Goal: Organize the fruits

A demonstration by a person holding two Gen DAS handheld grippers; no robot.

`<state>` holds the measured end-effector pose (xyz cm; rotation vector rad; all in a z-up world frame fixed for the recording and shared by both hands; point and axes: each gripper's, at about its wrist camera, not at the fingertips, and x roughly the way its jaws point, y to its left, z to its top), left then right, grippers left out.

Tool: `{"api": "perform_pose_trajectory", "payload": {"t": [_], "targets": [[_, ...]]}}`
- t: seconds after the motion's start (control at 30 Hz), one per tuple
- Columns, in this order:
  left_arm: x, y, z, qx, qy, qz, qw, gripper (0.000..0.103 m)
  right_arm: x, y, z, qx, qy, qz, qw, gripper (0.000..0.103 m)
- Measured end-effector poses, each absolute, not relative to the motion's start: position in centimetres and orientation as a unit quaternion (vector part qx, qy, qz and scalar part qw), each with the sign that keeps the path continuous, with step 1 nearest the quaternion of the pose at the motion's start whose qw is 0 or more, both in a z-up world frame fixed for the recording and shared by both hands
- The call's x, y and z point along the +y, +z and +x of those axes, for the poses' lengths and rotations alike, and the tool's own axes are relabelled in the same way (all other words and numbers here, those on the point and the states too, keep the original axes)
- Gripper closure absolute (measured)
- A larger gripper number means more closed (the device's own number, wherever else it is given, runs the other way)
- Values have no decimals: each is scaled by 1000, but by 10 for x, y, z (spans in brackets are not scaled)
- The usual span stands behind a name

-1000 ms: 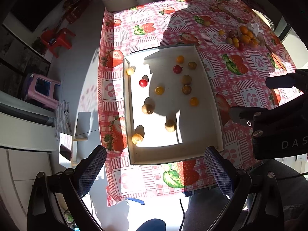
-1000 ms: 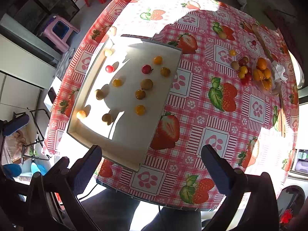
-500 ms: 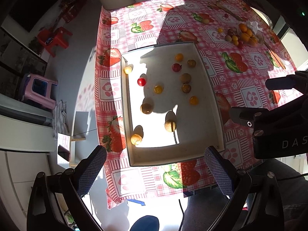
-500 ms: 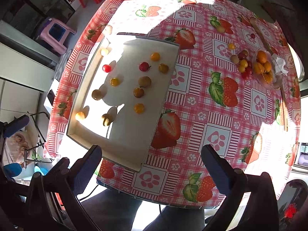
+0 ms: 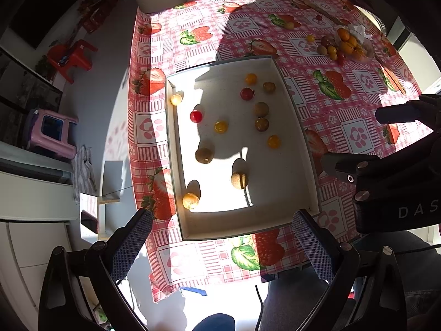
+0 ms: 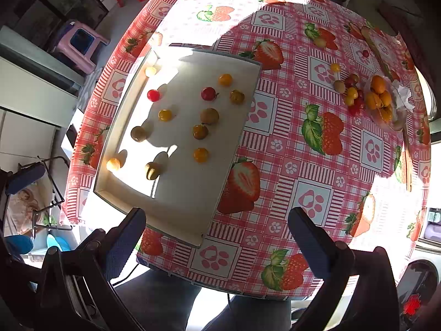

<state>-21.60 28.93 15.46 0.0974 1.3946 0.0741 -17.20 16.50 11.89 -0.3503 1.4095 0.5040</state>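
A white tray point(image 5: 310, 165) point(image 6: 176, 215) lies on the strawberry tablecloth point(image 6: 303, 149) and holds several small fruits: red tomatoes point(image 5: 196, 116) point(image 6: 208, 93), yellow ones point(image 5: 221, 127) point(image 6: 201, 154) and brownish ones point(image 5: 239, 179) point(image 6: 209, 115). More fruits lie loose point(image 6: 350, 93) beside a clear bowl of orange fruits point(image 5: 348, 44) point(image 6: 379, 96) at the far right. My left gripper point(image 5: 220, 241) is open and empty above the tray's near edge. My right gripper point(image 6: 217, 237) is open and empty above the table's near edge; its body shows in the left wrist view point(image 5: 397, 182).
A pink stool point(image 5: 52, 131) point(image 6: 80, 41) and a red chair point(image 5: 73, 58) stand on the floor left of the table. A white cabinet point(image 5: 33, 190) is at the left. The person's legs point(image 6: 165, 303) are below the table edge.
Both grippers have shifted slightly over the table; the tray sits a little farther in view. The shadow over the tray has moved. No fruit was picked up.
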Motion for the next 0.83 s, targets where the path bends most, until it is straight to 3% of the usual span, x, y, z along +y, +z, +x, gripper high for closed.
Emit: {"api": "perform_pose_trajectory", "payload": {"t": [0.83], "targets": [[289,148,-208,651,3,36,758,1,164,113,-165,645,232,-167,709,0]]}}
